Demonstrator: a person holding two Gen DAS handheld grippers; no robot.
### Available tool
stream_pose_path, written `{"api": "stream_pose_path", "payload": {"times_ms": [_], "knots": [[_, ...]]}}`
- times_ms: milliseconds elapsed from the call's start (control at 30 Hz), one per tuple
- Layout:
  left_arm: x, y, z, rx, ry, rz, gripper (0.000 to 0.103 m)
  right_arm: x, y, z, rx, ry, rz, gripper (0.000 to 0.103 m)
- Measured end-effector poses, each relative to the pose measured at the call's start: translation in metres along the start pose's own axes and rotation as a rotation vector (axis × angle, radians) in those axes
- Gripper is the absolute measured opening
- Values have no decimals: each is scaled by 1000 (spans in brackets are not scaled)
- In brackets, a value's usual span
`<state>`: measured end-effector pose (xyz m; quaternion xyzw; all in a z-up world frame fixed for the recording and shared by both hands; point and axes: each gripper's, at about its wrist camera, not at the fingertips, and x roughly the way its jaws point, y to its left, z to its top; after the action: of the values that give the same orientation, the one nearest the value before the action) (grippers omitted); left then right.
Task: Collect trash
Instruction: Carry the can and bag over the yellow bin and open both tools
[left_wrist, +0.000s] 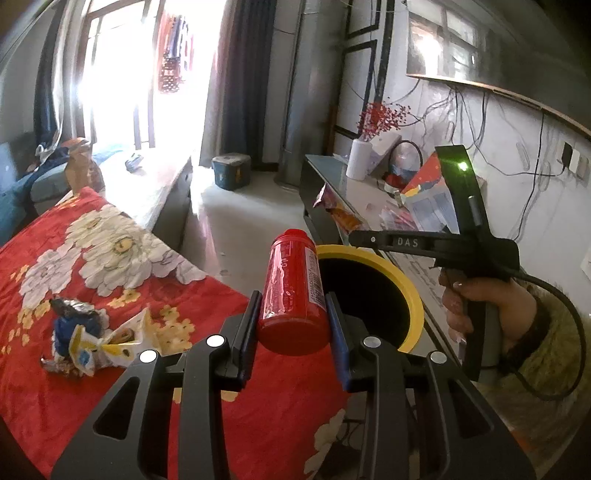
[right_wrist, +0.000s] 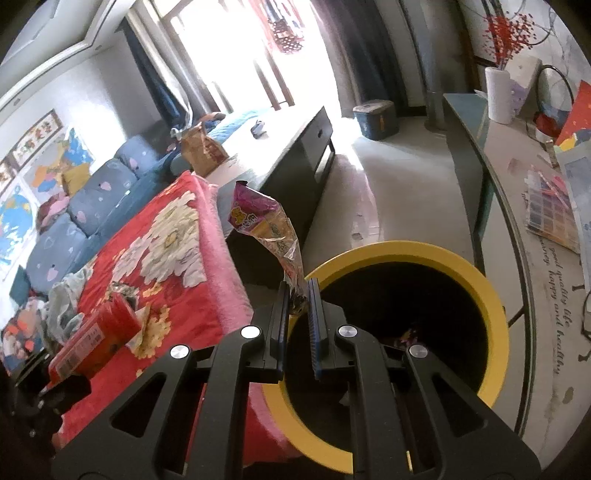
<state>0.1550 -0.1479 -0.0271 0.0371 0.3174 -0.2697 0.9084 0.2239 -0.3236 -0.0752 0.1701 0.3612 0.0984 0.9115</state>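
My left gripper (left_wrist: 291, 325) is shut on a red plastic bottle (left_wrist: 291, 291), held lengthwise just left of the yellow-rimmed bin (left_wrist: 406, 284). In the right wrist view the same bottle (right_wrist: 94, 338) shows at the lower left. My right gripper (right_wrist: 298, 299) is shut on a purple and clear snack wrapper (right_wrist: 264, 225) that sticks up above the bin's yellow rim (right_wrist: 476, 284), at its left edge. Crumpled wrappers (left_wrist: 92, 339) lie on the red flowered blanket (left_wrist: 55, 258). The right gripper's body and the hand (left_wrist: 476, 299) holding it show beyond the bin.
A long glass-topped table (right_wrist: 517, 236) with papers, a white vase (right_wrist: 498, 96) and a basket runs along the right wall. A dark low cabinet (right_wrist: 295, 158) stands past the blanket, a blue sofa (right_wrist: 92, 206) at the left, a box (right_wrist: 376, 118) on the floor.
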Motion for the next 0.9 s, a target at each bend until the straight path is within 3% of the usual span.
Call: {"api": "stream_pose_path", "payload": {"times_ms": [900], "knots": [[54,-34,-2,44,72,-64,32,-6,-63,-1,122,-9,-80,6]]}}
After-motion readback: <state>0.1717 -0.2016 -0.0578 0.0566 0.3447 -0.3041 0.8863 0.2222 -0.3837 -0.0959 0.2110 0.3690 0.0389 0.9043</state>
